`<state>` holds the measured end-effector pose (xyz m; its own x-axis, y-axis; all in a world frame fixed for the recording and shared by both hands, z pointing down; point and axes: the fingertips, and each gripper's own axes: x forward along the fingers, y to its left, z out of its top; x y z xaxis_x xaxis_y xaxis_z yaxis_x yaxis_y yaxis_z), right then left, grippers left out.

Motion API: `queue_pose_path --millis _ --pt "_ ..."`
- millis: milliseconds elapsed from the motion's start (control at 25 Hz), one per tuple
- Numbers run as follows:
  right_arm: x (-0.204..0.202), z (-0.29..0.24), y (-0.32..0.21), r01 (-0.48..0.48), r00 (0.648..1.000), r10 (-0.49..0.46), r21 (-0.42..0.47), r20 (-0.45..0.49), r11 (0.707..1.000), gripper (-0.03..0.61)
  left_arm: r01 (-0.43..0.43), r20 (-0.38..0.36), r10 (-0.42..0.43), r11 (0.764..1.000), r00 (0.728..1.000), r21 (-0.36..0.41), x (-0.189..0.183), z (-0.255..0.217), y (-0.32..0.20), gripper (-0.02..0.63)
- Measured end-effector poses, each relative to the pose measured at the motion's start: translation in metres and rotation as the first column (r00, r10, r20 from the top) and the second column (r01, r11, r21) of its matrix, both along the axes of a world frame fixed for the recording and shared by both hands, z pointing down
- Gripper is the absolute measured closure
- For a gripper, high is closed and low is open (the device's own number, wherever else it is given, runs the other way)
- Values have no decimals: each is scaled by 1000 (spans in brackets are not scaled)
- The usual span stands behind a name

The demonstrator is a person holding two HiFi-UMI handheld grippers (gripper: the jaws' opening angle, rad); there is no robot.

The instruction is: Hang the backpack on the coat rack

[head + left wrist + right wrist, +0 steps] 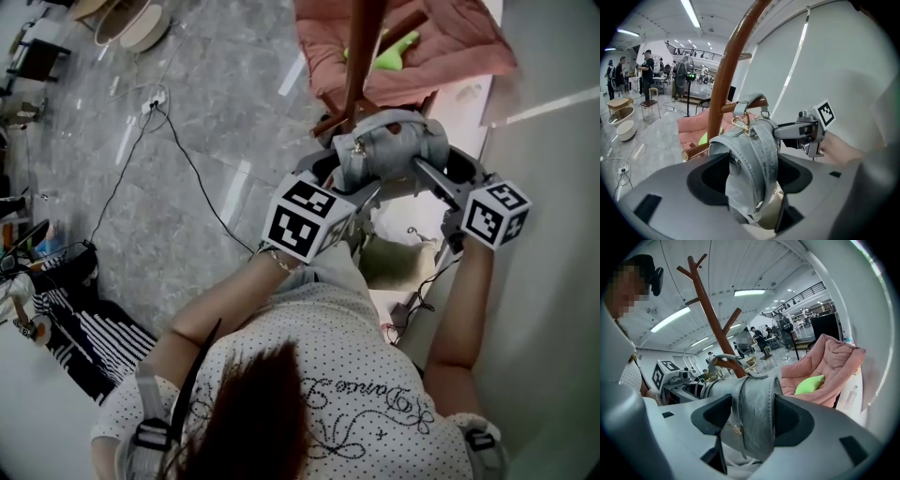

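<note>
Left gripper (747,178) and right gripper (752,420), both clamped on backpack (389,150); handle (751,99) near peg (729,108) tip, could slide off when I release.

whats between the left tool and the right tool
The grey backpack, held from both sides by the left tool and right tool; the head view shows it.

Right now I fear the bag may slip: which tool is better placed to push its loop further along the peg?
Left, probably: the left tool holds the backpack just under the loop, which lies over the peg; the right tool holds the far side.
</note>
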<state>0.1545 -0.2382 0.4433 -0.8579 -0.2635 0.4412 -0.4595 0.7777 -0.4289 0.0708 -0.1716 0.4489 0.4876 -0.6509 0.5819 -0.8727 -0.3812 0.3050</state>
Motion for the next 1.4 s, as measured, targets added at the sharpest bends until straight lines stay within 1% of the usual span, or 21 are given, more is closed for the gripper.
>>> queue_pose_path --millis 240,560,760,920,1040,1200,1400 --pt "-8 13 -5 5 999 -6 -9 -32 1000 298 33 30 -33 999 999 -1 -8 12 -7 341" --pt "-18 26 -16 -11 999 8 -46 -50 999 291 83 16 -83 997 996 -10 -22 19 -19 350" --pt "-19 27 -17 -5 999 3 -53 -47 999 287 99 9 -99 995 995 -7 -23 19 -17 349" --pt "-18 28 -12 26 999 -27 -42 -35 999 288 82 24 -82 997 996 12 -23 20 -15 347" --pt "-16 26 -8 29 999 -29 -23 -14 999 288 62 20 -63 998 998 19 -23 19 -13 347" --pt "-11 19 -4 -1 999 2 -25 47 1000 272 43 25 -43 999 999 24 -23 19 -9 347" --pt "-4 16 -7 -36 999 36 13 36 999 270 34 42 -36 998 998 53 -25 14 -4 347"
